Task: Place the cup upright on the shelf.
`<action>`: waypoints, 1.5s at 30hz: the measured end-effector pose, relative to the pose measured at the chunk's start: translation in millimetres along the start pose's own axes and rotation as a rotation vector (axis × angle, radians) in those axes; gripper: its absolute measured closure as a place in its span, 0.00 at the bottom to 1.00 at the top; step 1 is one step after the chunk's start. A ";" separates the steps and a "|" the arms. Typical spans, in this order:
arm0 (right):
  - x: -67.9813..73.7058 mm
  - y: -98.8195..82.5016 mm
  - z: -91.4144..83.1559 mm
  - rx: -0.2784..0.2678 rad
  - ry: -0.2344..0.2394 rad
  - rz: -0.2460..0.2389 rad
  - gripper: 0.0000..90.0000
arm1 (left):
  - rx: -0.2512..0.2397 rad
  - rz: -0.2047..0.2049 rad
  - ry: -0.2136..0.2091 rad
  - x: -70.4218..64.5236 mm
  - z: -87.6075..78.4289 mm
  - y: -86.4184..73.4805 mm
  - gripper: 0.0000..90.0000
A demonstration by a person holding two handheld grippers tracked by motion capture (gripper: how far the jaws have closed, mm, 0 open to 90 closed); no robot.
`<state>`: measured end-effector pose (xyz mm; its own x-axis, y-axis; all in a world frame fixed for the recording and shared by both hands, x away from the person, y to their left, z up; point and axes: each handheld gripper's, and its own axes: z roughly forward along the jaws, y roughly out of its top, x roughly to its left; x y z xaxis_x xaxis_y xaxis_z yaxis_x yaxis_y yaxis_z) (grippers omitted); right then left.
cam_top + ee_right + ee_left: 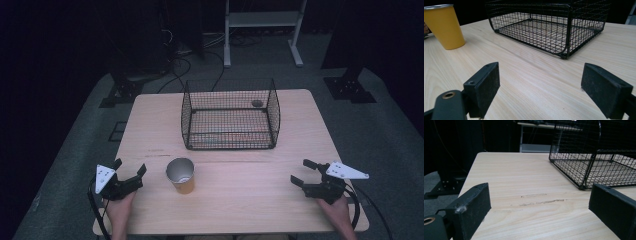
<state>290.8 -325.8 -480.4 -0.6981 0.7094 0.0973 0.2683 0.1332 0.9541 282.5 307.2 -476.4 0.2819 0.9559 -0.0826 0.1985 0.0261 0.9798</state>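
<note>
High view: we see the yellow cup [180,175] upright on the wooden table [250,195], near the front edge, w/ the black wire basket [230,115] behind it, apart. Left gripper [131,168] sits just left of the cup, not touching, jaws spread wide. Right gripper [304,171] is well apart at the table's right side, jaws wide too.

Left gripper view: we look btwn two parted jaws over bare tabletop; basket corner [584,160] ahead-right.

Right gripper view: jaws wide, nothing btwn them; cup [445,26] far left, basket [549,27] ahead.
</note>
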 end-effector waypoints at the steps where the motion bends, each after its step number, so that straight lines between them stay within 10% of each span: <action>1: 0.1 0.0 0.1 0.000 -0.001 -0.001 0.16 | 0.000 0.004 -0.004 -0.8 0.0 0.1 0.03; 45: 1.7 0.4 1.3 0.012 -0.008 -0.012 0.16 | 0.013 0.105 -0.221 -43.4 -15.4 5.2 0.03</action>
<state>290.6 -323.6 -480.3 -0.6958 0.7134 0.0837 0.2684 0.1501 0.9516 256.9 270.4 -464.9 0.4997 0.8660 -0.0196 0.1687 -0.0750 0.9828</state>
